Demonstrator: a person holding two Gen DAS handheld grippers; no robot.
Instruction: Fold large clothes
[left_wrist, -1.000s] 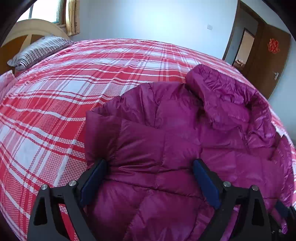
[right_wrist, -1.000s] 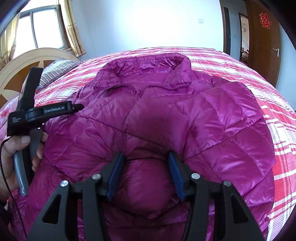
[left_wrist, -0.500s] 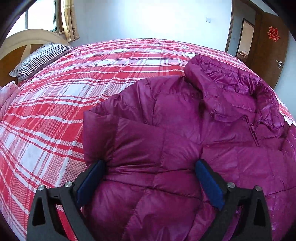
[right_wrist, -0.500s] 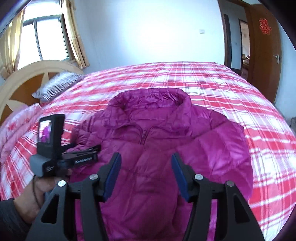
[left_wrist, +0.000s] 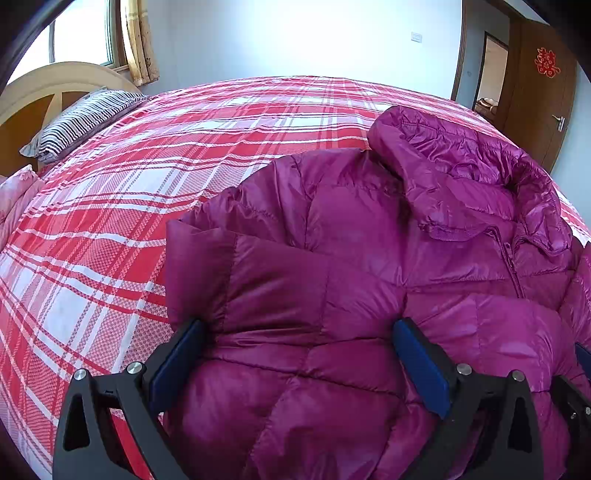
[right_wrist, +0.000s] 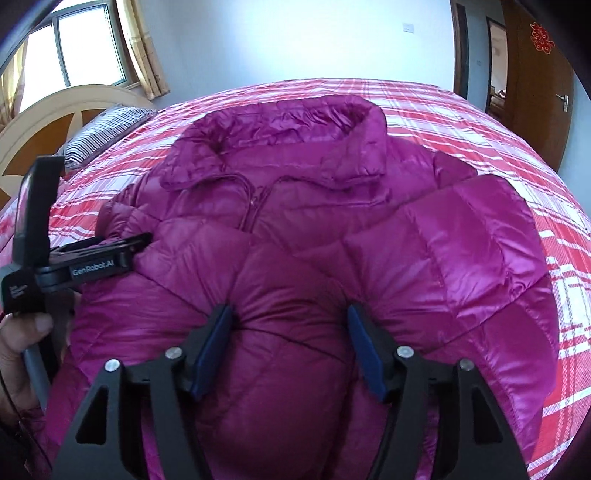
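A magenta puffer jacket (left_wrist: 369, 240) (right_wrist: 295, 206) lies front up on the bed, zip shut, collar (right_wrist: 280, 129) toward the far side. Both sleeves are folded in over its front. My left gripper (left_wrist: 299, 328) stands wide open low over the folded left sleeve, quilted fabric between its blue pads, no pinch. It also shows in the right wrist view as the left gripper (right_wrist: 140, 240) in a person's hand (right_wrist: 22, 343). My right gripper (right_wrist: 290, 314) is down on the jacket's lower front, jaws opening, a puffed bulge of fabric between the pads.
The red and white plaid bed cover (left_wrist: 184, 147) stretches far and left of the jacket. A striped pillow (left_wrist: 81, 122) lies by the curved headboard (left_wrist: 44, 81) at far left. A brown door (left_wrist: 543, 92) stands at far right.
The right gripper drew back and up from the jacket, then came down close on its lower front again, jaws wider than before. The left gripper stayed put, opening slightly.
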